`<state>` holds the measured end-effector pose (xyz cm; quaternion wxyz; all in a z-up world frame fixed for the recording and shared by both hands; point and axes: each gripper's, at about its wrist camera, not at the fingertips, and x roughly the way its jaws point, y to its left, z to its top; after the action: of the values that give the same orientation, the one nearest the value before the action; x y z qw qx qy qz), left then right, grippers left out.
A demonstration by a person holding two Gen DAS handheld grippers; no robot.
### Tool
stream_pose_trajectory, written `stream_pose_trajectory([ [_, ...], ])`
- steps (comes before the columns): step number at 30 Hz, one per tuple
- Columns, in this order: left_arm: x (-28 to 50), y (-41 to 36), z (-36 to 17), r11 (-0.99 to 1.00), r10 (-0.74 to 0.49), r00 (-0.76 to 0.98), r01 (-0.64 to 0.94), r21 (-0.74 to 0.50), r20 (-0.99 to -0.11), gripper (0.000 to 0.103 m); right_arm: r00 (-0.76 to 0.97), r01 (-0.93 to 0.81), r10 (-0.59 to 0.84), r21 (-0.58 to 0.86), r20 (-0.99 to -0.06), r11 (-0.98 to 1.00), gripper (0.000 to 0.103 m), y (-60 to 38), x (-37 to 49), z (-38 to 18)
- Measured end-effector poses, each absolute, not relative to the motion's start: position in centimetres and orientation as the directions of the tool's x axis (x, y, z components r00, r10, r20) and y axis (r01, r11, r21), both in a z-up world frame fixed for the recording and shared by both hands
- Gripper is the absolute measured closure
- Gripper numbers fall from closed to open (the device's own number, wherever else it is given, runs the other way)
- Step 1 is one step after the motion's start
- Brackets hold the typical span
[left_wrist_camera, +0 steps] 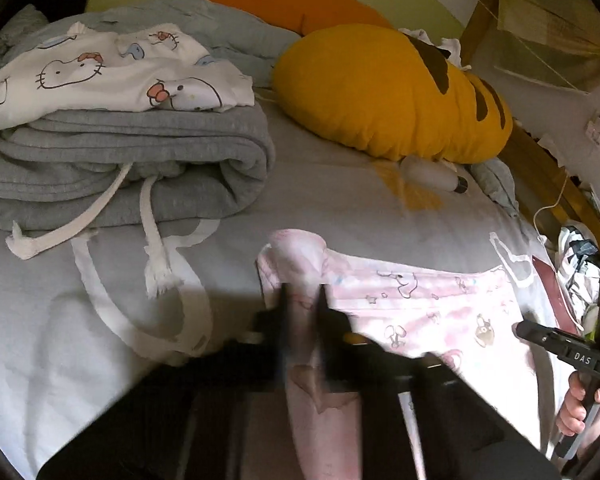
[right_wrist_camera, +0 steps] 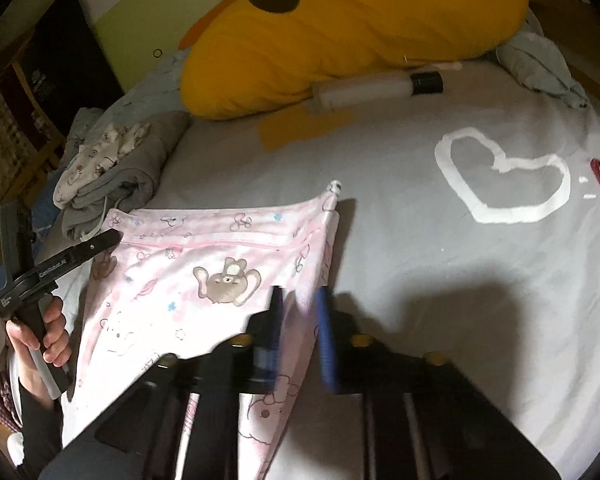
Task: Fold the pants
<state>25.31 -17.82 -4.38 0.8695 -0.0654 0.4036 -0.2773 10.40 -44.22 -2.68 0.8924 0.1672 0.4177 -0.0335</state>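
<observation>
I have a gripper in each hand over a bed with a grey sheet. Pink printed pants lie spread flat on it, just ahead of and beneath both sets of fingers.

My left gripper has its fingers nearly together, pinching a bunched corner of the pants; pink cloth runs between them and back toward me. My right gripper is closed the same way on the opposite edge, with cloth caught between its dark finger and its blue one. The view is blurred near both tips, so I cannot tell how deep either bite goes.

Beyond the left fingers, off to their left, sits a stack of folded clothes, grey under white. Further ahead lies a yellow cushion.

I judge this pair barely begun: both sides are gripped, but the pants lie open, with no crease made. Still to do: lift, bring one half over the other, fold down, and set them with the stack.
</observation>
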Motion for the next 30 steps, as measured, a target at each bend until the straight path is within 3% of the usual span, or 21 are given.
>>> stream_pose_trajectory([
  [5,25.1,-17.8,-3.2,0.852,-0.515,0.597,0.434,-0.292,-0.616,0.098,0.666,0.201,0.036,0.226,-0.745,0.953,0.101,-44.1,10.8,-2.2],
  [11,26.6,-17.8,-4.4,0.890,-0.445,0.595,0.379,-0.255,-0.669,0.097,0.643,0.202,0.005,0.176,-0.766,0.963,0.101,-43.7,11.2,-2.9],
  [16,27.4,-17.8,-5.3,0.904,-0.415,0.580,0.353,-0.243,-0.701,0.092,0.693,0.209,0.009,0.213,-0.721,0.954,0.099,-44.2,10.3,-1.5],
  [17,27.4,-17.7,-5.4,0.904,-0.414,0.578,0.348,-0.247,-0.703,0.089,0.697,0.187,0.045,0.241,-0.715,0.952,0.097,-44.3,10.2,-1.2],
  [19,27.4,-17.6,-5.4,0.904,-0.418,0.578,0.343,-0.257,-0.701,0.088,0.696,0.169,0.075,0.263,-0.714,0.950,0.072,-44.4,10.2,-1.3],
  [21,27.2,-17.4,-5.3,0.906,-0.413,0.586,0.340,-0.251,-0.697,0.083,0.693,0.174,0.073,0.265,-0.717,0.948,0.058,-44.4,10.2,-1.7],
  [23,26.7,-17.3,-5.0,0.916,-0.391,0.609,0.334,-0.224,-0.690,0.074,0.672,0.171,0.087,0.268,-0.736,0.948,0.058,-44.3,10.6,-2.3],
  [24,26.5,-17.2,-4.8,0.923,-0.373,0.625,0.328,-0.203,-0.685,0.064,0.666,0.168,0.096,0.275,-0.740,0.947,0.060,-44.2,10.7,-2.5],
  [26,26.1,-16.9,-4.4,0.929,-0.357,0.649,0.319,-0.186,-0.672,0.057,0.657,0.159,0.123,0.296,-0.743,0.942,0.074,-44.1,10.8,-2.9],
  [28,25.9,-16.5,-4.1,0.929,-0.360,0.654,0.316,-0.193,-0.665,0.057,0.649,0.167,0.113,0.286,-0.752,0.944,0.099,-44.0,11.0,-3.3],
  [30,25.9,-16.1,-4.1,0.929,-0.364,0.652,0.308,-0.206,-0.665,0.056,0.664,0.195,0.049,0.237,-0.746,0.952,0.100,-43.9,10.7,-3.0],
])
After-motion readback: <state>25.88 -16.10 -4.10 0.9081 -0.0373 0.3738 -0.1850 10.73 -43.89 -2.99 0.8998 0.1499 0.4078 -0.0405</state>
